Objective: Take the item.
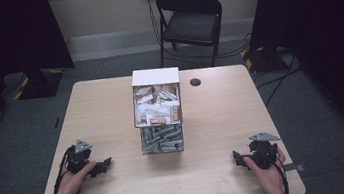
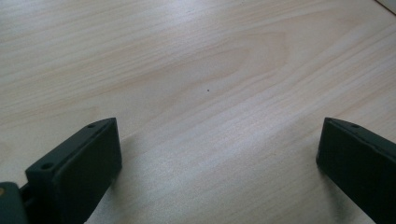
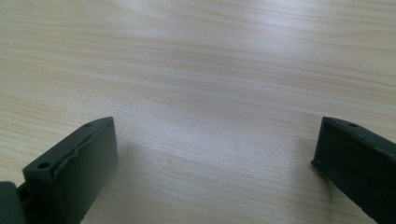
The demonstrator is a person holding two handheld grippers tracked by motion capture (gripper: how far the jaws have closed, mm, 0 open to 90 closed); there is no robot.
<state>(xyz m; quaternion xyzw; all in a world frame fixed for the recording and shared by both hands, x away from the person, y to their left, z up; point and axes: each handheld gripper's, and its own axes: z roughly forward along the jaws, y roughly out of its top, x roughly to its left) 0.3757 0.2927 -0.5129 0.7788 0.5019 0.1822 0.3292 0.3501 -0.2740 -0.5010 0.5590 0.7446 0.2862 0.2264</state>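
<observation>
Pale wooden tabletop [image 1: 111,110] carries a clear box [image 1: 158,110] of packets at its centre, long axis running away from the person. Left claw [image 1: 104,165] and right claw [image 1: 238,158], both spread wide and empty, flank it, about equally near.

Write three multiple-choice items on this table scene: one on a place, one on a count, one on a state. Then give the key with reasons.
1. Where does the clear two-tier box of packets stand on the light wooden table?
A. middle
B. front left corner
C. right edge

2. How many black folding chairs stand behind the table?
A. none
B. one
C. three

3. How are the jaws of the left claw?
A. shut on a packet
B. shut, nothing held
C. open, nothing held

Key: 1 A, it stands midway between both claws; 2 B, a single chair by the wall; 3 C, bare wood shows between the wide-apart jaws.
</observation>
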